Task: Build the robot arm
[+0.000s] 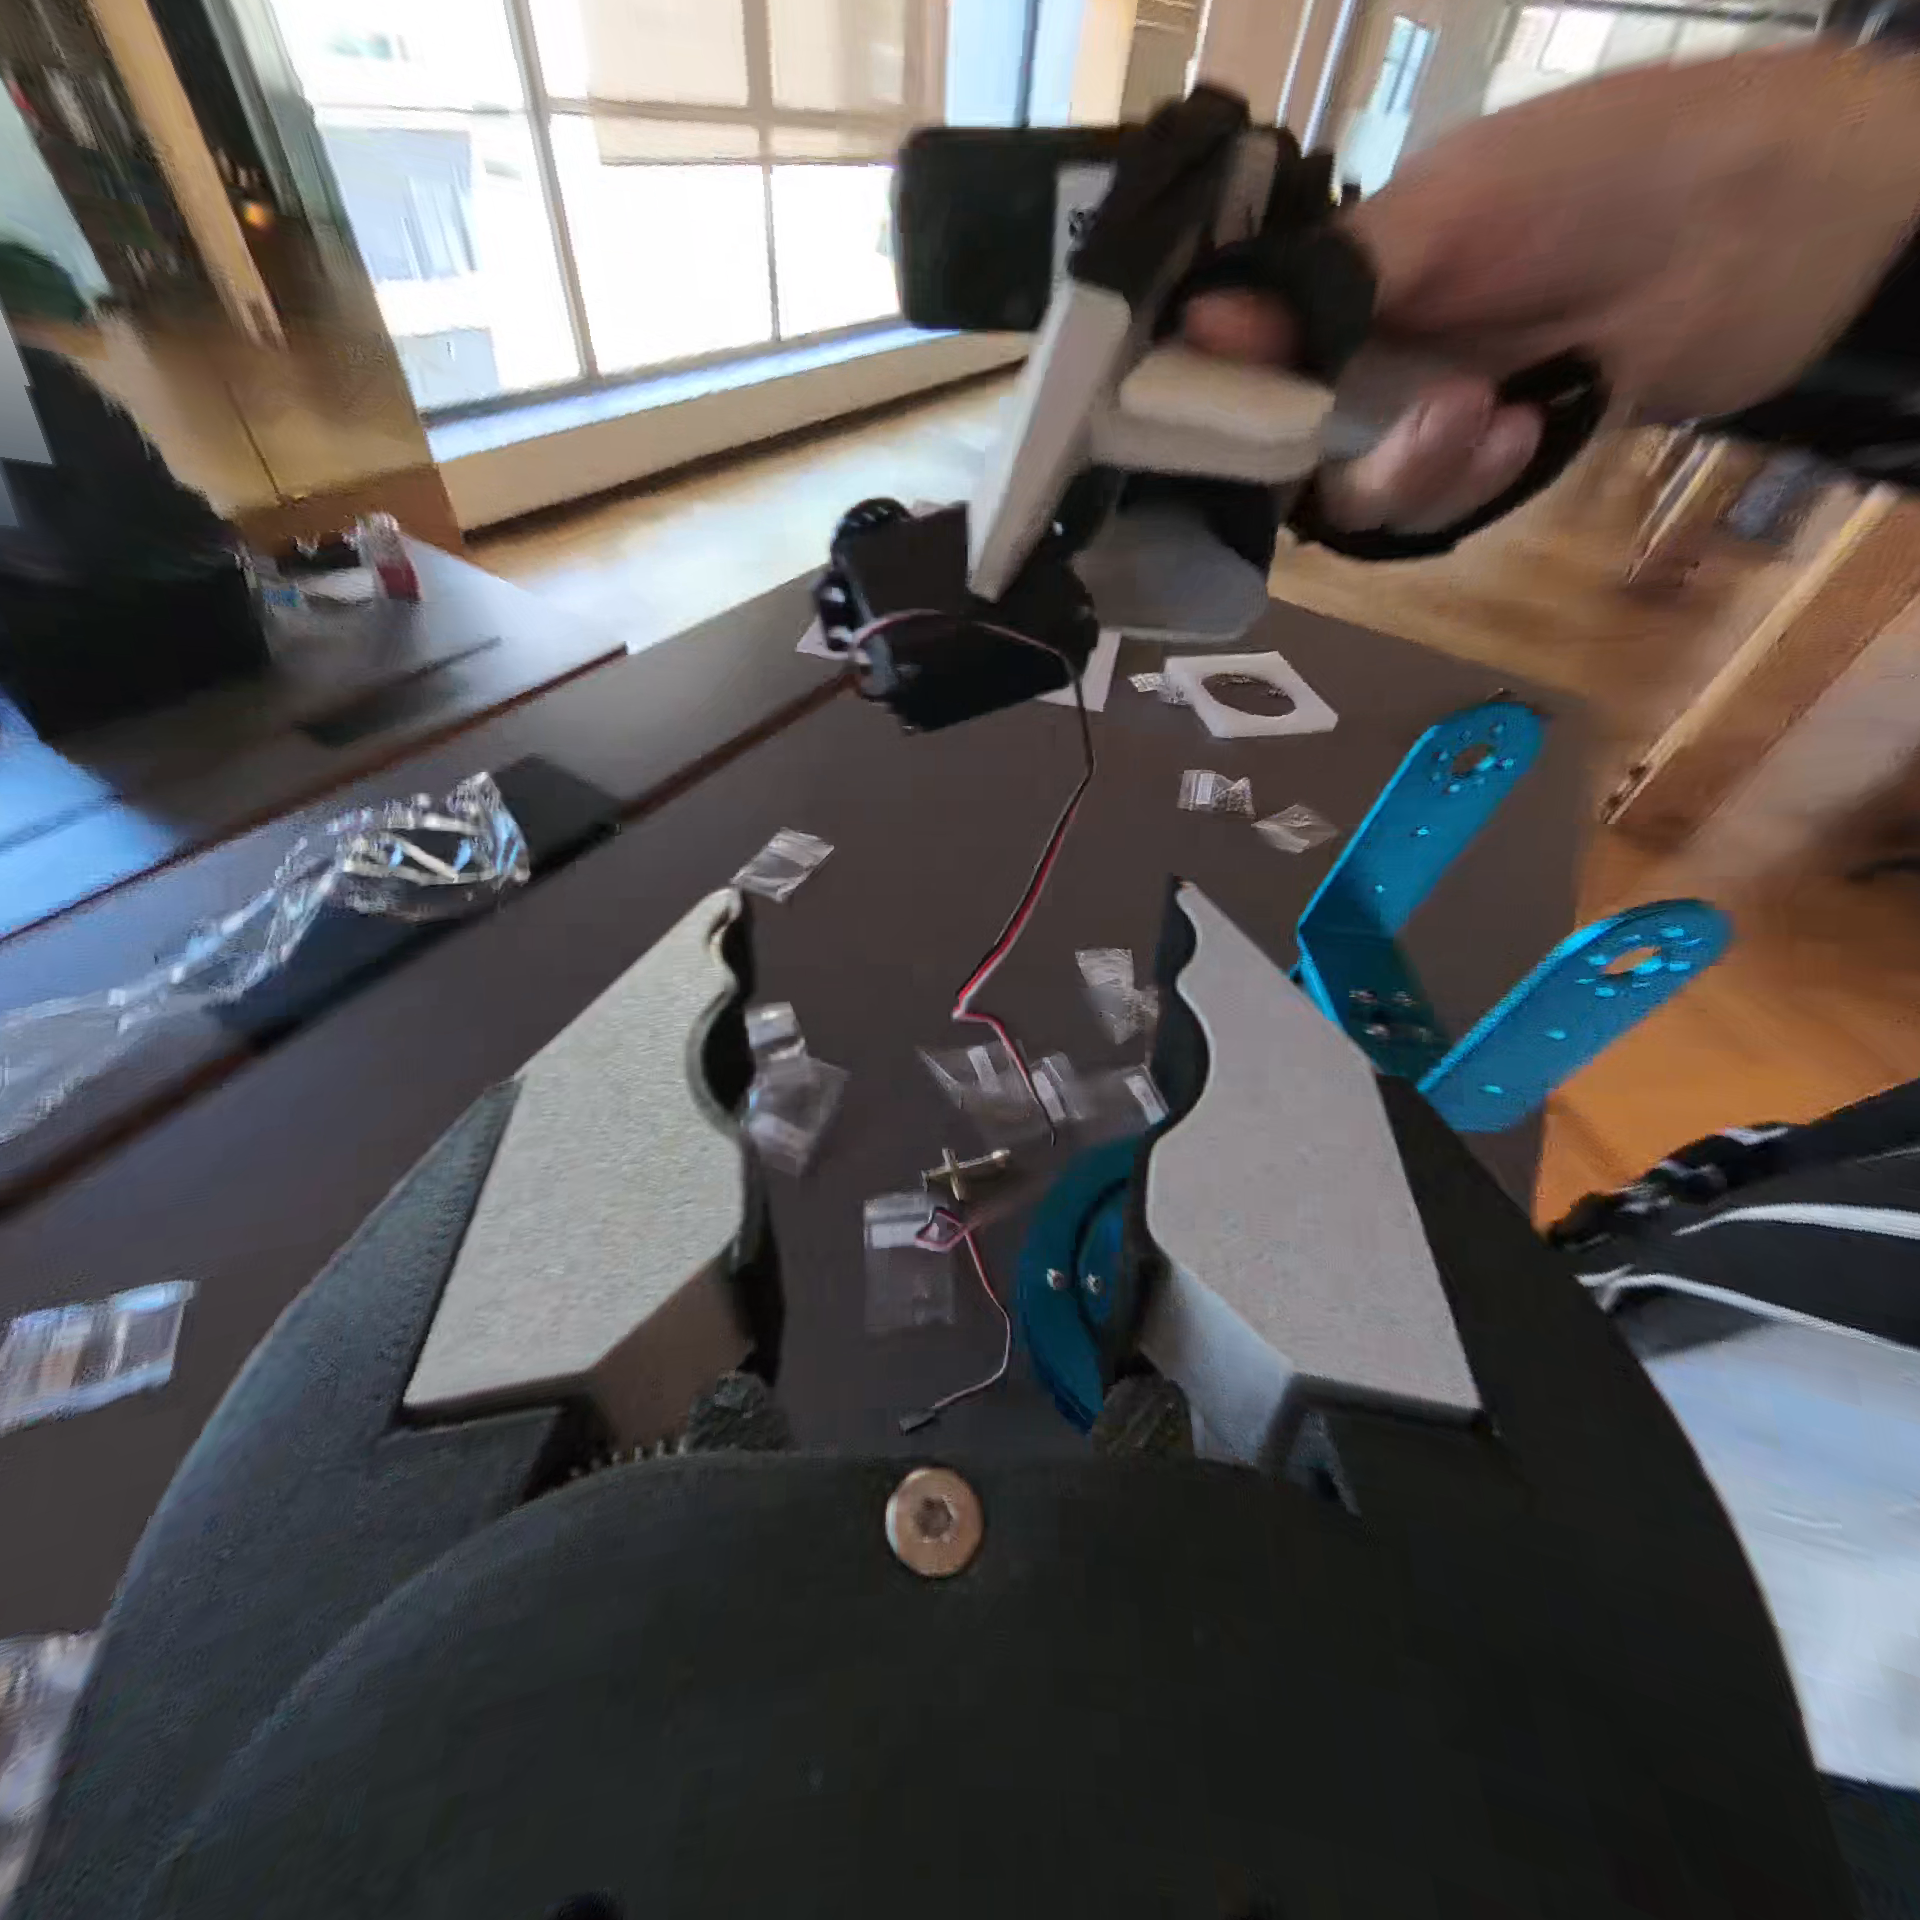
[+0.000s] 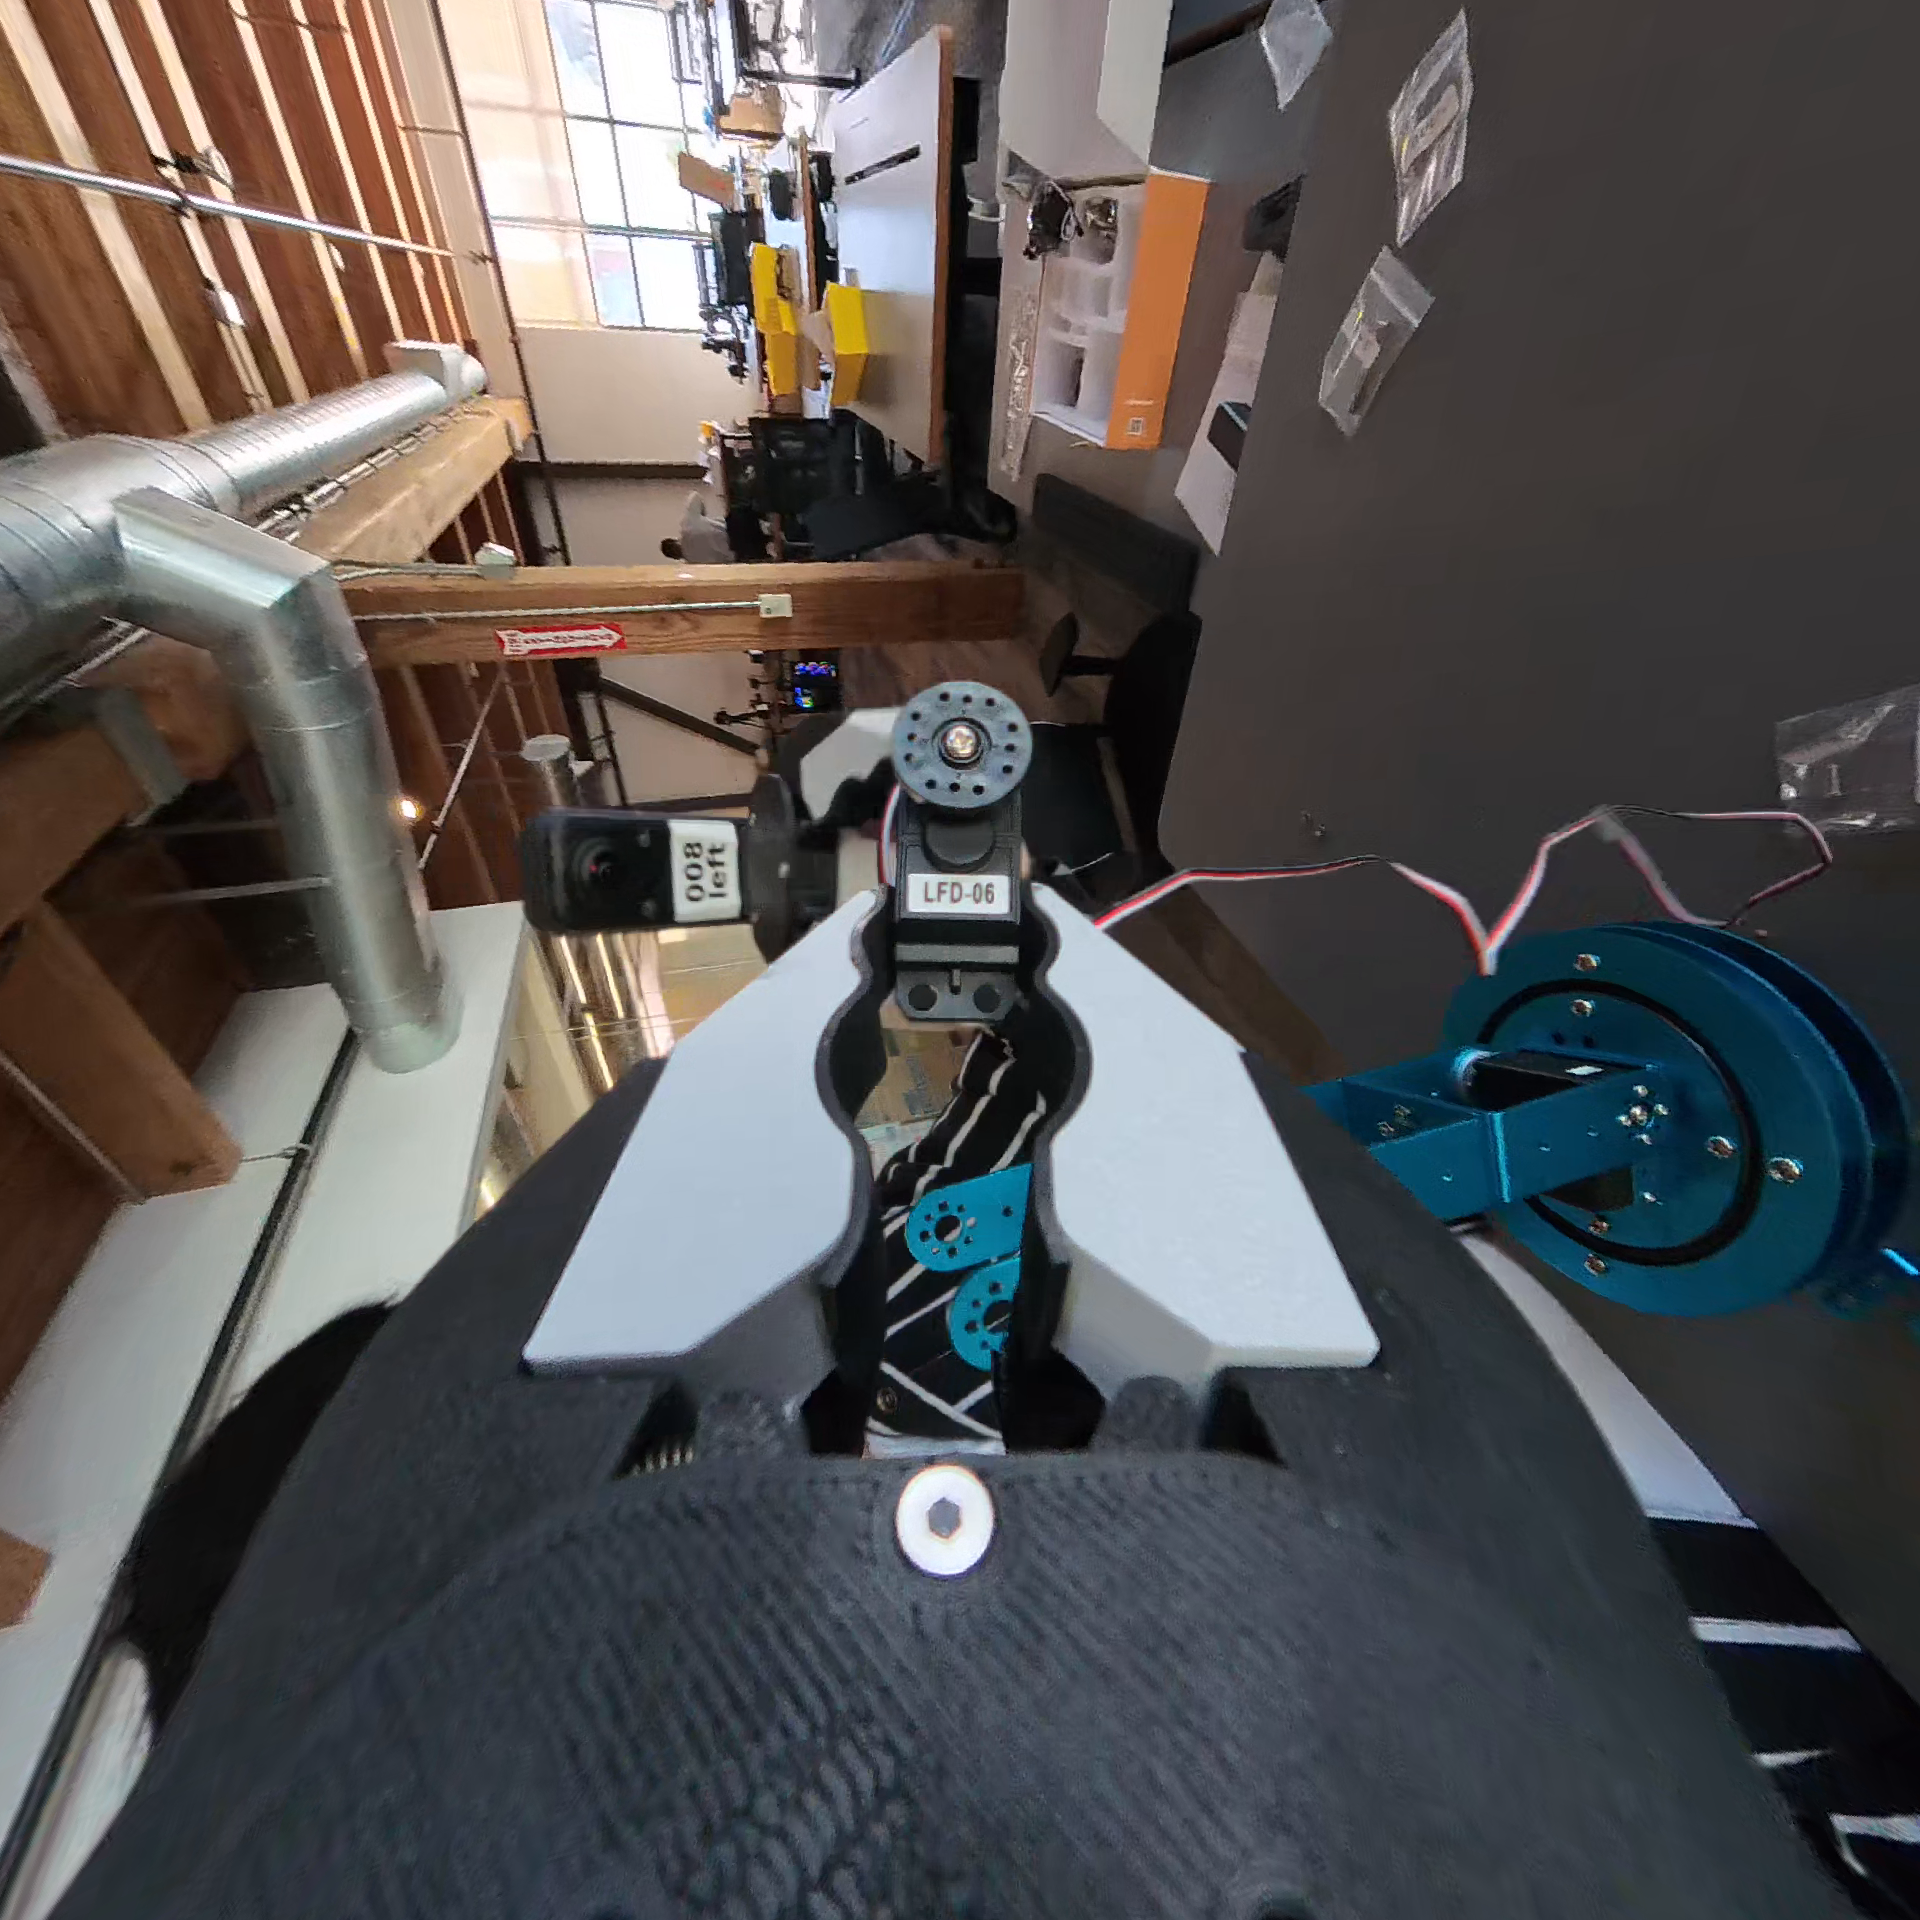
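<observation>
The left gripper (image 1: pixel 956 925) hangs low over the dark table (image 1: pixel 364 1122), its jaws apart with nothing between them. Right under and between the fingers lie small clear plastic bags (image 1: pixel 800 1091) of parts, a little brass cross-shaped piece (image 1: pixel 961 1166) and the loose plug end of a thin red, white and black wire (image 1: pixel 1023 904). A round blue metal base (image 1: pixel 1070 1268) sits just beside the inner face of the left gripper's right-hand finger; whether it touches is hard to tell, since that part of the view is blurred. A blue bent bracket (image 1: pixel 1496 925) stands a little farther out, near the table edge.

Beyond that, the wire runs up off the table to a black servo motor (image 2: pixel 956 914), which the right gripper (image 2: pixel 956 935) holds in the air with its jaws clamped on the motor body, the round horn sticking out past the fingertips. The right gripper is turned on its side. The motor is well apart from the blue base and the bracket, not fitted to either, and the bags look unopened. At the far edge lies a white foam square (image 1: pixel 1247 696) with a round hole.
</observation>
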